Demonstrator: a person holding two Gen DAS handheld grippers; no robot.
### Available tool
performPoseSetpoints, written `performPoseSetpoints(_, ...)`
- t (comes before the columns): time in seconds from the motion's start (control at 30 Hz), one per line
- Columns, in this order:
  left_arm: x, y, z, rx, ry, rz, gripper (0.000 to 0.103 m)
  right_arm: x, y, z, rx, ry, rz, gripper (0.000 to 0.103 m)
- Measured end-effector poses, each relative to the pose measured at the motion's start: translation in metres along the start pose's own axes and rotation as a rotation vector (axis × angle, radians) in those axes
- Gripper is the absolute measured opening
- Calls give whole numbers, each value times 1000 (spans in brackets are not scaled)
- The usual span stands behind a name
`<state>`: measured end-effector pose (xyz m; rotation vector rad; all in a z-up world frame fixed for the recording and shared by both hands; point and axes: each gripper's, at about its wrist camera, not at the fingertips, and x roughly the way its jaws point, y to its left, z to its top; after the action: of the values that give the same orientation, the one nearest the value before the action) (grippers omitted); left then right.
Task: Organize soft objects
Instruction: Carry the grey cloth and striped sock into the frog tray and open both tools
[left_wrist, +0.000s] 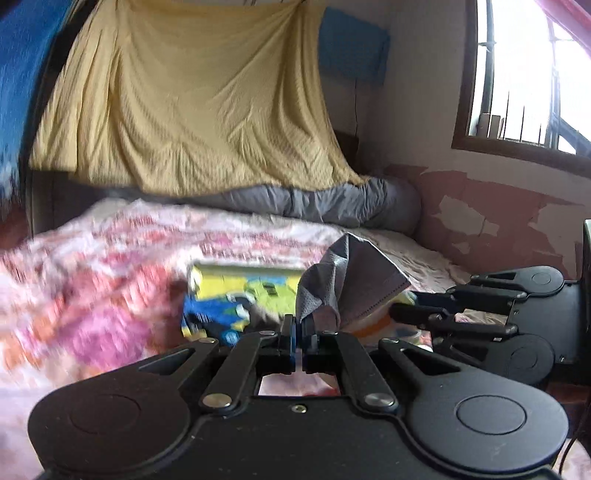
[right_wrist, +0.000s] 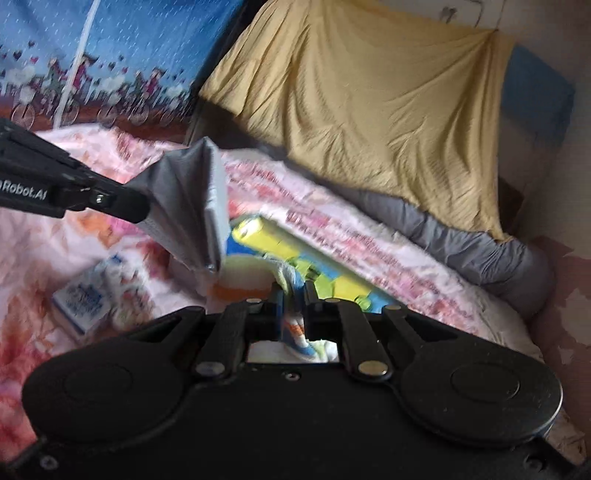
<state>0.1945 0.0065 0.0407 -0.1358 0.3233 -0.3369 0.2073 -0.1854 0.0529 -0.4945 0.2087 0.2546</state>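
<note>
My left gripper (left_wrist: 298, 325) is shut on a grey face mask (left_wrist: 347, 280) and holds it up above the bed; it also shows in the right wrist view (right_wrist: 142, 210), with the mask (right_wrist: 188, 206) fanned out past its tips. My right gripper (right_wrist: 294, 295) is shut on a white cloth item with orange and blue marks (right_wrist: 291, 328); in the left wrist view it (left_wrist: 395, 310) lies at the right, beside the mask. A yellow, blue and green printed item (left_wrist: 236, 299) lies on the bedspread below both grippers (right_wrist: 280, 236).
A pink floral bedspread (left_wrist: 110, 266) covers the bed. A grey bolster (left_wrist: 332, 203) lies along the far edge under a hanging yellow sheet (left_wrist: 199, 96). A small blue-white packet (right_wrist: 85, 295) lies on the bed. A window (left_wrist: 528, 74) is at the right.
</note>
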Motion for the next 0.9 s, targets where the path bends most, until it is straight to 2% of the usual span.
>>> performPoseSetpoints(0.13,1,4,18,-33,-12,10,2,-2,-11,4,34,-18,-11,5)
performPoseSetpoints(0.37,36,29,41,-60,-9,86,2,14,-32,19,77,-10,-2,5)
performPoseSetpoints(0.53,76,48,53,-12,-2,147,2,55,-42,46,59,24,-10,5)
performPoseSetpoints(0.7,114,73,52,-75,46,179,2,102,-43,62,36,68,-27,5)
performPoseSetpoints(0.9,143,92,40,-140,100,178,2,145,-30,59,43,140,-21,5)
